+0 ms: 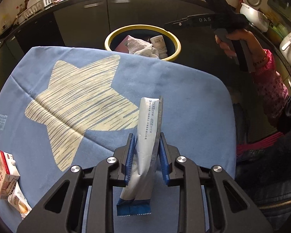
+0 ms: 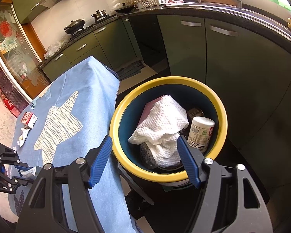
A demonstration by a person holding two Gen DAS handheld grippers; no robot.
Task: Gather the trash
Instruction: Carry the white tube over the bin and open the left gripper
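Left wrist alone shows the wrapper (image 1: 147,136) clamped in jaws.

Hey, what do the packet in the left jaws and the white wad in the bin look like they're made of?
The packet looks like foil-laminate film: matte silver face, printed text, a crimped serrated blue end, creased where the left gripper pinches it. The white wad in the yellow-rimmed bin looks like paper towel, given its embossed dimpled texture and soft crumpling, though thin cloth is possible.
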